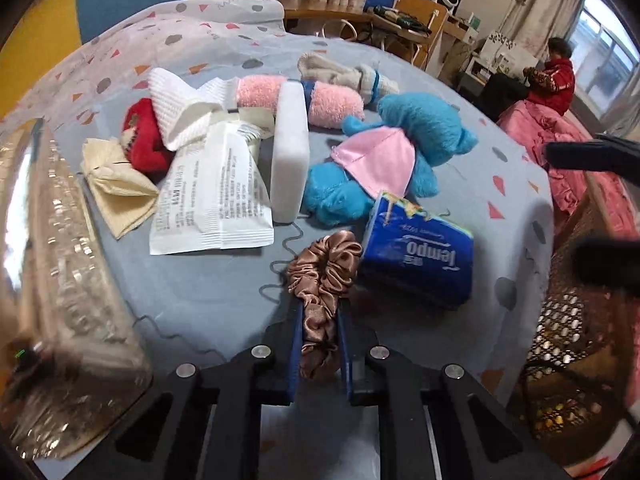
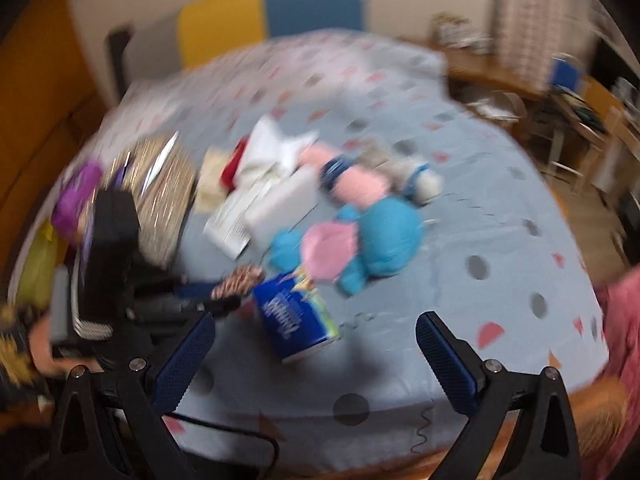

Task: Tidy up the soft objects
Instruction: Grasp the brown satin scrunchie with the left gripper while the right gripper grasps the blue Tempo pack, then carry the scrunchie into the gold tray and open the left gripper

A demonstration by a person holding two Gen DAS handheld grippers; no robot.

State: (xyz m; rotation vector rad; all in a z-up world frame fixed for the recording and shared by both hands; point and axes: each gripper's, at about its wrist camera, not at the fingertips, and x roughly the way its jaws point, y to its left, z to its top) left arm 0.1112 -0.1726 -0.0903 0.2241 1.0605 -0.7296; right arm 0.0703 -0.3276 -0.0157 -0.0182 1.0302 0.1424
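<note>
**Satin scrunchie caught in left gripper above cluttered table**

The left gripper, a black two-finger tool with blue pads, has its fingers pressed together on a brown satin hair scrunchie, which bulges out past the fingertips above the pale blue tablecloth with grey dots and pink triangles. Just right of the scrunchie lies a dark blue Tempo tissue packet, touching the foot of a bright blue plush toy with a pink satin bib. An upright white foam block stands beside the plush toy, with a flat white printed sachet leaning against its other side. Behind them rest a rolled pink fluffy towel bound by a blue band, a white waffle-knit cloth, a red knitted item, a folded cream cloth and a grey-white bundle with a blue band. A clear, glittery plastic container fills the left edge of the left wrist view.

The right wrist view is blurred. The right gripper hangs with its blue-padded fingers spread wide, holding nothing, over the tablecloth near the tissue packet.
</note>
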